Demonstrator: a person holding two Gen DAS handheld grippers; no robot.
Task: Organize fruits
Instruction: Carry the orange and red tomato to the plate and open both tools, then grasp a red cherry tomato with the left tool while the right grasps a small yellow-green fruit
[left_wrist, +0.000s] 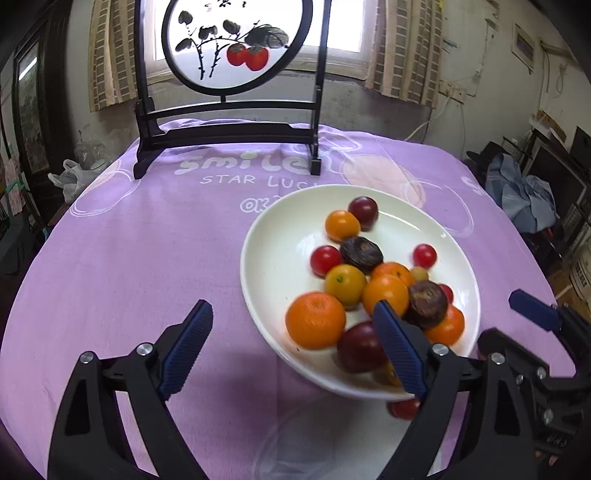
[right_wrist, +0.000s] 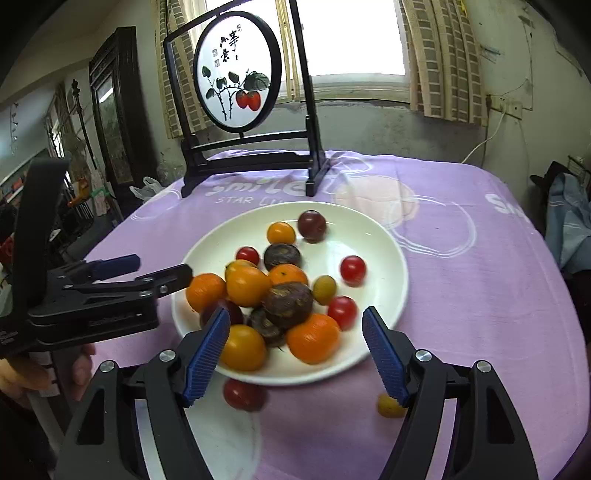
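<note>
Holding both grippers open, left gripper (left_wrist: 291, 343) empty beside the plate's (right_wrist: 384, 266) left rim, right gripper (right_wrist: 295, 350) empty over its near rim, we should seat one fruit (right_wrist: 313, 338) squarely between the fingers, since two strays (right_wrist: 243, 394) lie nearer us.

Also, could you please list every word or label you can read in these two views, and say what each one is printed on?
"smile" in white on the purple tablecloth, its end hidden behind the screen stand.
"STAR LUC", cut off by the white plate, on the same cloth.
"OK", also cut off by the plate.
"S" at the cloth's right edge; the rest is cut off.
Brush characters and seals on the round painted panel: too small to read.
</note>
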